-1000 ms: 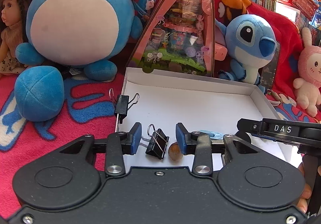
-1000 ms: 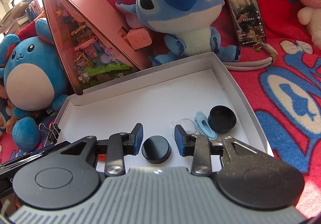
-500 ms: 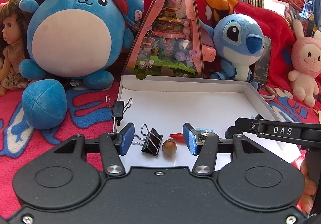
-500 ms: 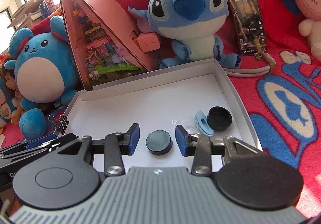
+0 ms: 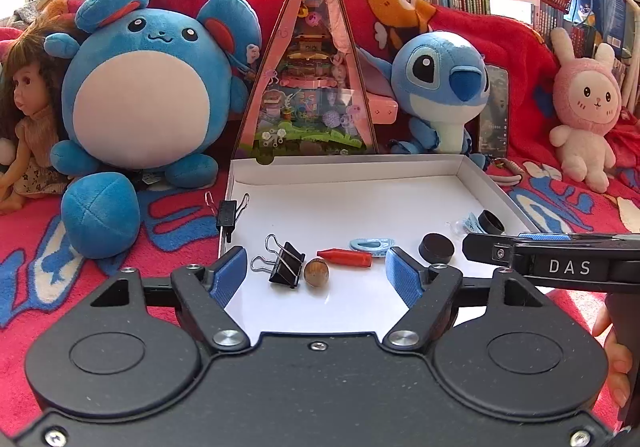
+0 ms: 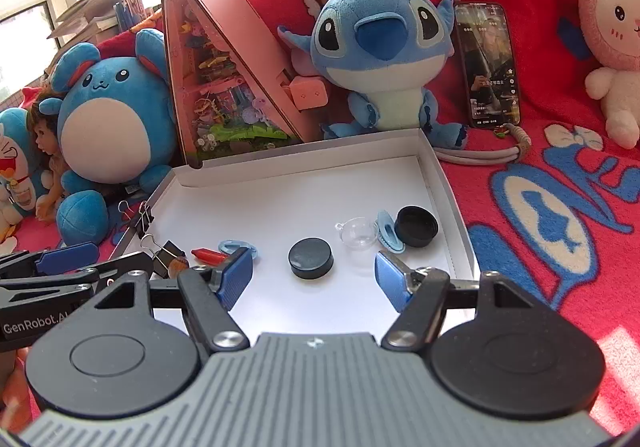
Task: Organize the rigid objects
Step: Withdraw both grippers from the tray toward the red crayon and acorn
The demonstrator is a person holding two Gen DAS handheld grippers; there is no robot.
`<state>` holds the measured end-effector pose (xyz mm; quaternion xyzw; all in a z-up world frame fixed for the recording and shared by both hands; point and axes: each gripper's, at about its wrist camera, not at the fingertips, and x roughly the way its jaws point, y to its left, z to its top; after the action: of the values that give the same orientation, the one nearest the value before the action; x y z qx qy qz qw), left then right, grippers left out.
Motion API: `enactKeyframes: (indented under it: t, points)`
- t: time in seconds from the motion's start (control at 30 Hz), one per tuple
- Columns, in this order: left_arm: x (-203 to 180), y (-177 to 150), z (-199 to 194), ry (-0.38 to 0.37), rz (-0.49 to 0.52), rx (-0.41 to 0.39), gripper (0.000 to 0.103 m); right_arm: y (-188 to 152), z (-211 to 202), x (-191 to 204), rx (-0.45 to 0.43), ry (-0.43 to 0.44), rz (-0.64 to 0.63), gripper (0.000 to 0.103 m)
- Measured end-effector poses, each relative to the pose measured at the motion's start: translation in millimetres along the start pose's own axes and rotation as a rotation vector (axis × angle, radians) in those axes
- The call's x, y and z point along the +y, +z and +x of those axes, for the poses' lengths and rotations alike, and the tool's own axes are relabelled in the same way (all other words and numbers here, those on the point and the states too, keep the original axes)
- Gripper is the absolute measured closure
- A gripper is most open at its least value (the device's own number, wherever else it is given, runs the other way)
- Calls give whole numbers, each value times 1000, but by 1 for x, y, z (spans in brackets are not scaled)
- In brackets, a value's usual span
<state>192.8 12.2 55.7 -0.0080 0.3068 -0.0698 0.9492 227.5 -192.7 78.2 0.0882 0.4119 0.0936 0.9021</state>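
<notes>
A shallow white box (image 5: 352,167) (image 6: 304,151) lies on a red blanket. Inside it rest a black binder clip (image 5: 286,263) (image 6: 166,253), a brown nut (image 5: 316,274) (image 6: 178,265), a red crayon-like piece (image 5: 346,258) (image 6: 210,255), a light blue clip (image 5: 370,245) (image 6: 236,247), a black disc (image 5: 436,247) (image 6: 311,258), a clear half-sphere (image 6: 357,233), another blue clip (image 6: 388,230) and a black cap (image 5: 491,222) (image 6: 416,226). My left gripper (image 5: 318,277) hangs over the near edge, its jaws opening and empty. My right gripper (image 6: 314,281) is likewise opening with nothing between the pads.
A second binder clip (image 5: 228,213) (image 6: 142,217) is clamped on the box's left wall. Plush toys (image 5: 152,87) (image 6: 380,59), a pink triangular dollhouse (image 5: 314,87), a doll (image 5: 24,119) and a phone (image 6: 488,63) crowd the far side. Bookshelves stand behind.
Both grippers opened wider and drew back and up from the box. The binder clip with the nut and the black disc stay where they lay, now outside the jaws.
</notes>
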Motion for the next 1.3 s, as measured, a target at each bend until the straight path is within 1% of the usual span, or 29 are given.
enactKeyframes:
  t: [0.17,0.4,0.57,0.77,0.9,1.1,1.3]
  points:
    - [-5,-7,-16,-23,13,-10,24,-7,-16,-5,-16,8,-3,17]
    - [-10,-22,-33,-59,12,0,23,-17,-39,-10,-38,22,-31,14]
    - [-15,-33,-44,-86,18,15,21,-28,-55,-9,-59,29,-79,10]
    - [-22,-49,-59,-110,46,19,19,-45,-74,-6,-102,10,-159,3]
    - [-23,-62,-66,-117,45,34,19,-57,-83,-7,-113,5,-196,1]
    - [-22,-79,-76,-108,49,46,19,-75,-95,-8,-128,-5,-236,0]
    - [-22,-96,-82,-111,48,82,19,-94,-103,-7,-128,-18,-271,0]
